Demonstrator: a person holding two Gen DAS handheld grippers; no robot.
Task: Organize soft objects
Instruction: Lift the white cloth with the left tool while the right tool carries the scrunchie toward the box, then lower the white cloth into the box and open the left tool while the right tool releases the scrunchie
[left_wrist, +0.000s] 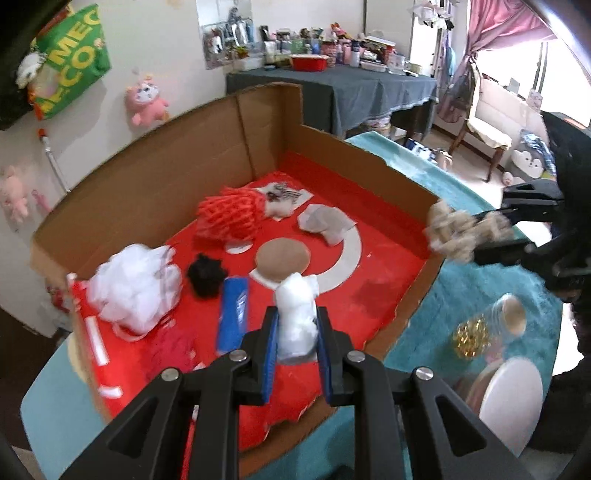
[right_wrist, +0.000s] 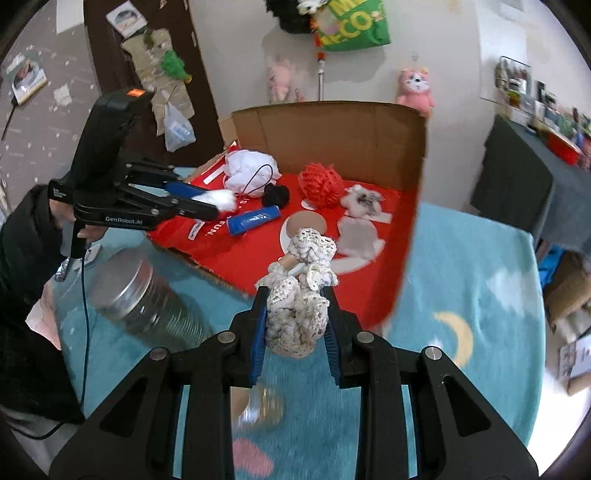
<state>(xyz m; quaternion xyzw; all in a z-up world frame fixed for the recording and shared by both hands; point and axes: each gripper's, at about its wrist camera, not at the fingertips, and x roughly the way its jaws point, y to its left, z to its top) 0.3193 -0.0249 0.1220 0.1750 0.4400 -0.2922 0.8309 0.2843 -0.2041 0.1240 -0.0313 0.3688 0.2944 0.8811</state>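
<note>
A white cotton wad (left_wrist: 297, 314) is clamped between the closed fingers of the left gripper (left_wrist: 295, 325) and is held over the near edge of the cardboard box (left_wrist: 155, 177), at about 6 o'clock of the box floor in the left wrist view. A cream crocheted piece (right_wrist: 297, 314) is gripped by the fingers of the right gripper (right_wrist: 295, 325); it is held above the box's low torn front rim, at roughly 3 o'clock in the left wrist view.

Inside the box, on its red lining, are seen a white fluffy bundle (left_wrist: 135, 288) at 9 o'clock, a black pom-pom (left_wrist: 206, 275) beside it, a blue tube (left_wrist: 232, 314) lying just right of that, a tan round pad (left_wrist: 282, 258) at the centre, a red mesh bundle (left_wrist: 229, 218) at 11 o'clock and a grey cloth (left_wrist: 325, 223) at 1 o'clock. Open floor is left at the right front of the box, towards 4 o'clock. The back and left walls stand tall; the right wall is lower and the front edge is cut down and ragged.

The box rests on a desk covered by a teal cloth (right_wrist: 461, 277). A metal-lidded glass jar (right_wrist: 140, 302) lies on its side just outside the front rim. A pink plush toy (right_wrist: 415, 90) hangs on the wall behind, and a cluttered side table (left_wrist: 332, 88) is seen at 12 o'clock.
</note>
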